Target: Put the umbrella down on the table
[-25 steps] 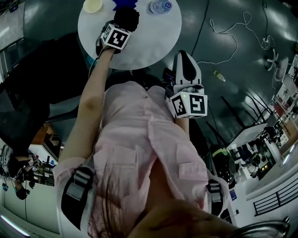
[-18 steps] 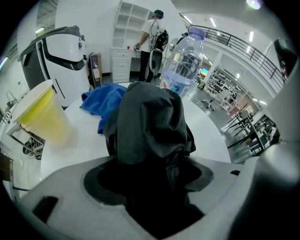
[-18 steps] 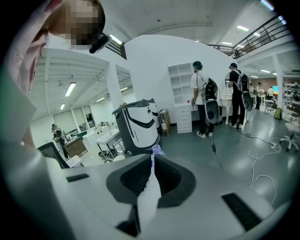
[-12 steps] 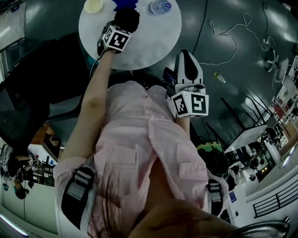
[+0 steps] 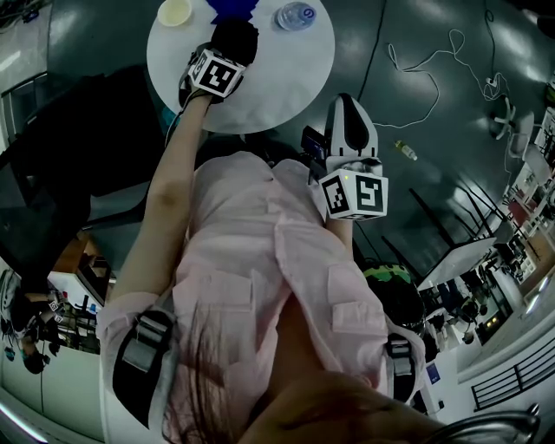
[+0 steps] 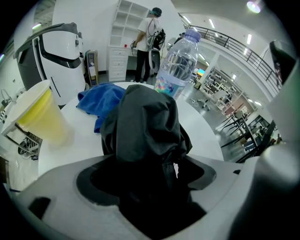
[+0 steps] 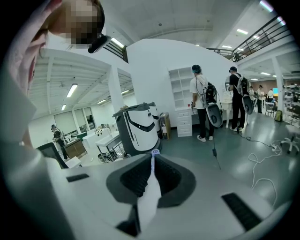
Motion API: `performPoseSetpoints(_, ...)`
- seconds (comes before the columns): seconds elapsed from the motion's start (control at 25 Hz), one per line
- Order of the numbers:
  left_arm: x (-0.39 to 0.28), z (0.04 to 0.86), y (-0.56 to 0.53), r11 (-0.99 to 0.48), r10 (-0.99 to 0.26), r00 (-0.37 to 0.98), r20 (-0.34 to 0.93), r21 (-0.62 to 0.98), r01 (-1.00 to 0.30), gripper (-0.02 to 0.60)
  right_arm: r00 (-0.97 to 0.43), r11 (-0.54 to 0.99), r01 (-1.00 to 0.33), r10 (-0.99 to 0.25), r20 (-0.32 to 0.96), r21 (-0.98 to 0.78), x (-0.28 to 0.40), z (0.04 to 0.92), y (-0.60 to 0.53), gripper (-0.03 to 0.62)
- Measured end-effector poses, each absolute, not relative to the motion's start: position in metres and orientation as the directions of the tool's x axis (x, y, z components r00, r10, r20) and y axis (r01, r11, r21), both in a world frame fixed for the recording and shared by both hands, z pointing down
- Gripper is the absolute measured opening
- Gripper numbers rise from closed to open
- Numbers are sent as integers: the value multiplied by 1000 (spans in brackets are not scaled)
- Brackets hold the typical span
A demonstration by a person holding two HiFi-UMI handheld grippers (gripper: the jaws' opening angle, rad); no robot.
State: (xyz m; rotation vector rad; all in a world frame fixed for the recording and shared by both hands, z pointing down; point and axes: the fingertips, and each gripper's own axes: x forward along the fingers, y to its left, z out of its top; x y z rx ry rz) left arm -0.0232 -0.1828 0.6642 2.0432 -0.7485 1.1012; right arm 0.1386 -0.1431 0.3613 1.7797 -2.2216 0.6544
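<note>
Left gripper (image 5: 227, 50), jaws just opened round the umbrella (image 6: 145, 122), could snag its fabric withdrawing and drag it off the table (image 6: 202, 132).

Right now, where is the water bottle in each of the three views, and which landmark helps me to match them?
Head view: water bottle at the top edge, on the far side of the round table.
Left gripper view: water bottle upper middle, standing behind the black umbrella.
Right gripper view: not in it.
Landmark: the blue cloth beside it, in the head view and the left gripper view only.
</note>
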Motion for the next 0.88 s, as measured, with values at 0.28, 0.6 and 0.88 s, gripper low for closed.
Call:
performPoseSetpoints(0.28,-29,638,-189,-594,-229,498,836,285,-752,373,-263,186,-959,-867,423,-214,131,359,-149,40)
performPoseSetpoints(0.6,-36,609,-194,-564,-322,519,791,280,-777,373,-296,225,-950,-868,398,-216,122,355,-150,40)
performPoseSetpoints(0.88,-50,564,-218,-489,-554,453,699,167,-856,119,-312,243,-945,-871,380,-217,122,350,-150,40)
